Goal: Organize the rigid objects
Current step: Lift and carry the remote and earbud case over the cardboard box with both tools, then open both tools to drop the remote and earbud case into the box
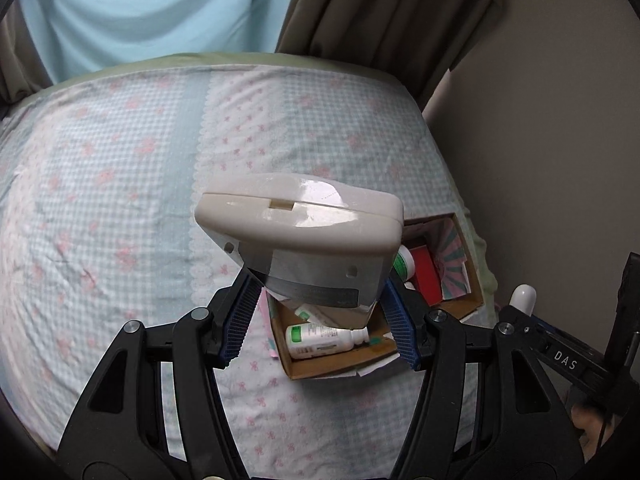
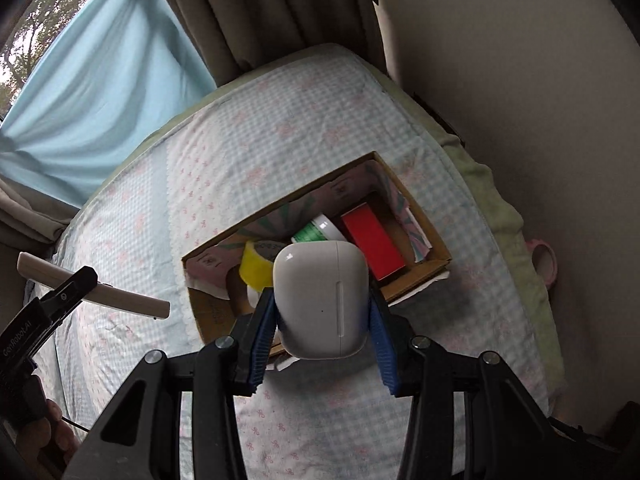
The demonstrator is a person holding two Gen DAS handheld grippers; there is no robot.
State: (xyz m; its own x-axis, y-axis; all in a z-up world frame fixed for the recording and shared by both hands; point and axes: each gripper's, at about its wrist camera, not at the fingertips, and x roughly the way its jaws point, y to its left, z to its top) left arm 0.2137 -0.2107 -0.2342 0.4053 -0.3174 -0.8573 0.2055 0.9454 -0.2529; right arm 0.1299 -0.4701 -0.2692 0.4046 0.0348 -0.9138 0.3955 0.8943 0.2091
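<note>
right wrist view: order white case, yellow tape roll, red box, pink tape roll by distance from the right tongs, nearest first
1. White case: clamped in the right tongs.
2. Yellow tape roll: in the cardboard box, just beyond the case, left end.
3. Red box: in the same box, right end; close to the roll, though a little farther.
4. Pink tape roll: off the bed's right edge, farthest.
</note>
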